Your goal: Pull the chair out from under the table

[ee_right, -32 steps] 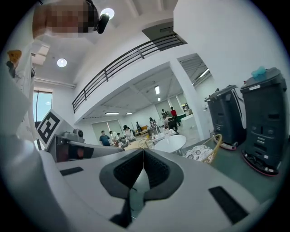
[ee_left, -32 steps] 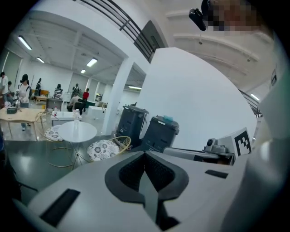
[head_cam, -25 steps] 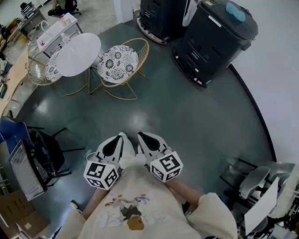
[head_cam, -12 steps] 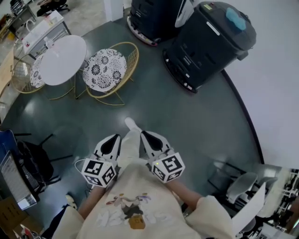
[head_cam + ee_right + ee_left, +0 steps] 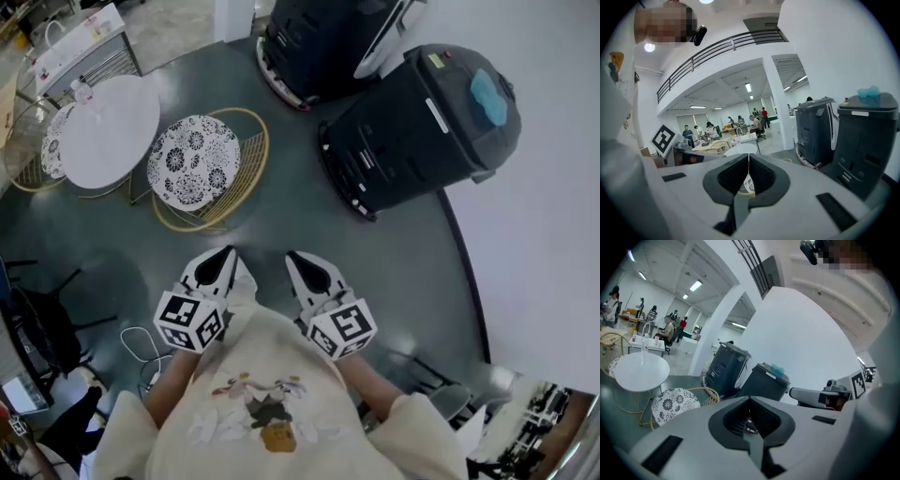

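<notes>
Head view: my left gripper (image 5: 223, 255) and right gripper (image 5: 298, 260) are well short of the chair (image 5: 192, 173), tucked beside the round bench (image 5: 108, 131). Left gripper view: jaws pressed together, empty. Right gripper view: likewise together; I'd open them before reaching its wire rim.

The dark glossy floor (image 5: 281, 225) is carrying a round white table (image 5: 111, 131), a gold wire chair (image 5: 194, 169) standing just beside it, and two big black machines (image 5: 422, 122) further right. Something small, perhaps a bottle (image 5: 82, 91), is sitting on the table.
</notes>
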The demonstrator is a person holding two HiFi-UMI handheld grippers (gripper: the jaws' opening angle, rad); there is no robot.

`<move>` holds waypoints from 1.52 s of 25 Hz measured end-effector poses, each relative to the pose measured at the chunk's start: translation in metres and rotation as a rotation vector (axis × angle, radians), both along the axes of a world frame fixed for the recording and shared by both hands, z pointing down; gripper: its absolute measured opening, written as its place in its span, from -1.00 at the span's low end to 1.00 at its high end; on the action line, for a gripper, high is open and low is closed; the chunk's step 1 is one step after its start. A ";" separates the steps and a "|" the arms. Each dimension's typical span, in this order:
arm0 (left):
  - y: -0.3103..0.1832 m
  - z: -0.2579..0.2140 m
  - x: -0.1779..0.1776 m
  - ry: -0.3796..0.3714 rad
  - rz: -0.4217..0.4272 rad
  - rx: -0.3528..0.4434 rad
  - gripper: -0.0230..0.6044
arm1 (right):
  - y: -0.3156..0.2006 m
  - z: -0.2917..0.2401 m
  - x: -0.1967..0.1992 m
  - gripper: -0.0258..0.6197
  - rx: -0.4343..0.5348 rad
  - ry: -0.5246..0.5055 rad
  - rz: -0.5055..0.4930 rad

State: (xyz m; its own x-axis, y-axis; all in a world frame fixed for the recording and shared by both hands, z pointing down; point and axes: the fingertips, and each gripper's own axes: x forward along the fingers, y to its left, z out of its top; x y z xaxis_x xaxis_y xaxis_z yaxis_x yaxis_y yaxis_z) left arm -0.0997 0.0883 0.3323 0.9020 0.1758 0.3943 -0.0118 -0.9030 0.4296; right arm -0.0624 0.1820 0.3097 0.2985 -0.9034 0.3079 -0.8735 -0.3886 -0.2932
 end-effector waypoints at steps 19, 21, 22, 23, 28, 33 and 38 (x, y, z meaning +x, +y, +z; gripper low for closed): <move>-0.046 0.045 0.154 -0.075 -0.235 0.139 -0.90 | -0.064 0.078 0.185 -0.90 -0.223 0.139 -0.610; -0.045 0.060 0.160 -0.127 -0.310 0.130 -0.90 | -0.068 0.089 0.196 -0.90 -0.230 0.148 -0.723; -0.042 0.066 0.164 -0.153 -0.344 0.124 -0.90 | -0.067 0.095 0.200 -0.90 -0.232 0.150 -0.783; -0.039 0.072 0.167 -0.173 -0.378 0.121 -0.90 | -0.067 0.101 0.202 -0.90 -0.234 0.155 -0.846; -0.017 0.093 0.175 -0.241 -0.551 0.154 -0.90 | -0.066 0.121 0.200 -0.90 -0.171 0.285 -1.188; -0.004 0.109 0.179 -0.302 -0.610 0.227 -0.90 | -0.073 0.134 0.193 -0.89 -0.125 0.381 -1.382; -0.004 0.131 0.177 -0.342 -0.620 0.235 -0.89 | -0.083 0.152 0.179 -0.83 -0.092 0.406 -1.485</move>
State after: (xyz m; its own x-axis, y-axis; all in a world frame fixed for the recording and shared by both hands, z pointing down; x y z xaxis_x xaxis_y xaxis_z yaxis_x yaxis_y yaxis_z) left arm 0.0772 0.0840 0.4631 0.6284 -0.4489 0.6354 -0.6472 -0.7548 0.1068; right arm 0.1168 0.0986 0.4620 -0.7480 -0.4356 0.5008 -0.4892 0.8717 0.0275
